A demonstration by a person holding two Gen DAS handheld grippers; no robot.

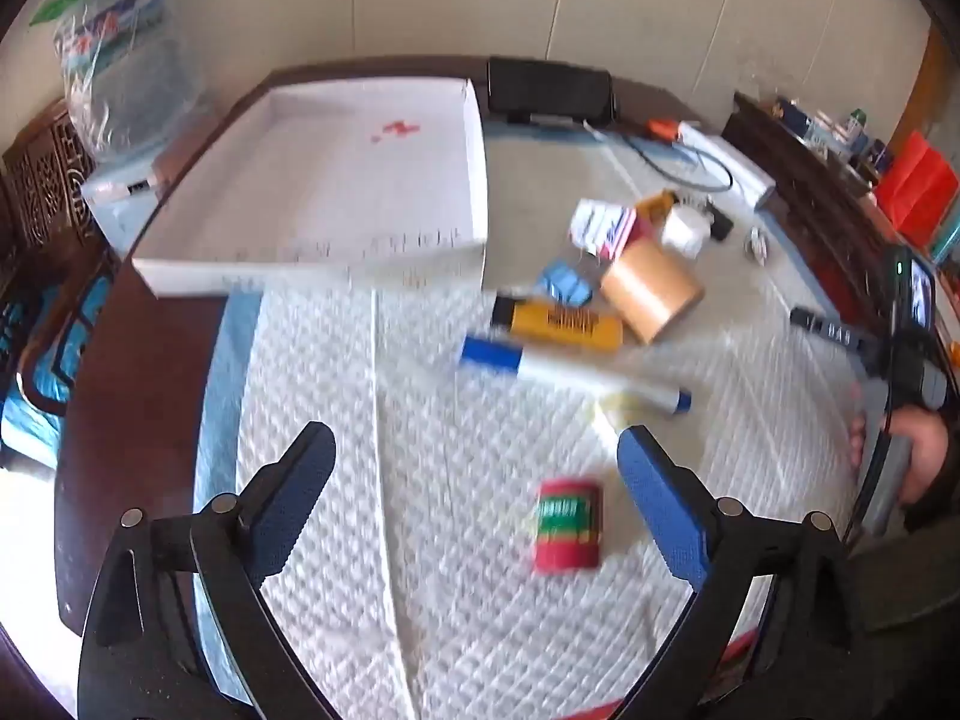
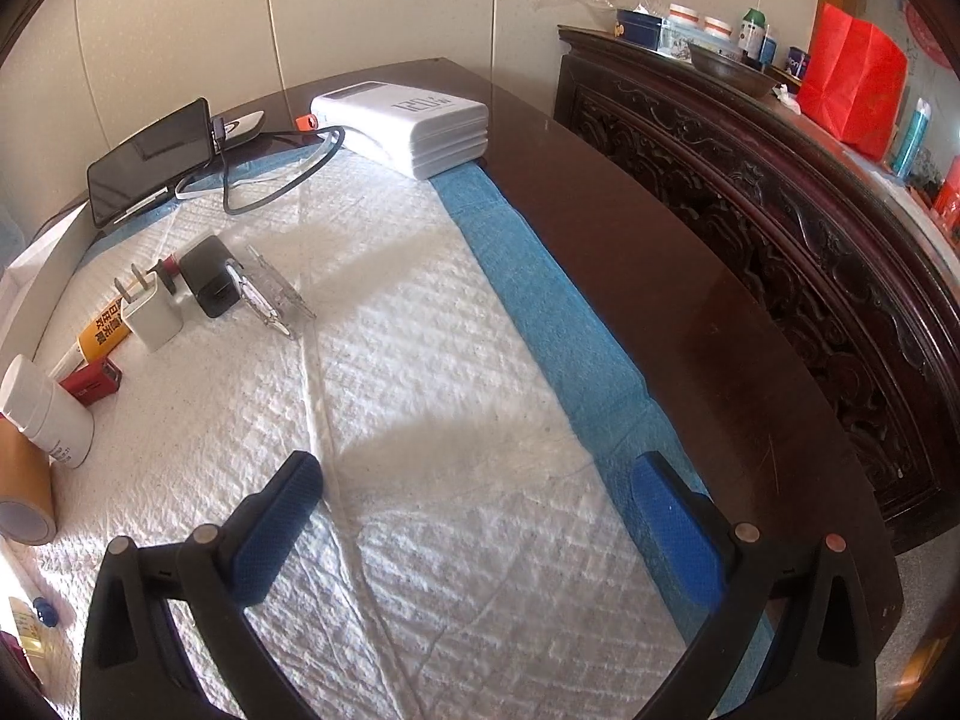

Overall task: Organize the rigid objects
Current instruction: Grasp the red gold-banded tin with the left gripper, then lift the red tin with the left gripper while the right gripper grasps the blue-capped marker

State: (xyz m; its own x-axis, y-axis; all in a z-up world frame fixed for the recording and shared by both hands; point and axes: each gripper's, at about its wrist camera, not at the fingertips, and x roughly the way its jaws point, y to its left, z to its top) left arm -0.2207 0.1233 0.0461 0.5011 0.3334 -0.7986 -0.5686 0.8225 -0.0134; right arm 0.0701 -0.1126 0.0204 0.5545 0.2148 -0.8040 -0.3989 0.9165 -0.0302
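Though blurry: 1 red can [image 1: 567, 525], 1 blue-capped marker [image 1: 570, 372], 1 white tray [image 1: 336, 192].

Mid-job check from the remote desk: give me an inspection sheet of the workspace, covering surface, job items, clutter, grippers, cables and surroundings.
Surface: white quilted pad with blue edging on a dark wooden table.
Job's things: empty white cardboard tray; red cylindrical tin alone near the left gripper; yellow marker, blue-capped white marker, brown tape roll, white plug adapter, black charger cube clustered loosely.
Clutter: white power bank, black phone on a stand.
Grippers: left gripper open, empty; right gripper open, empty.
Cables: dark cable looping from phone.
Surroundings: carved dark headboard, red bag.
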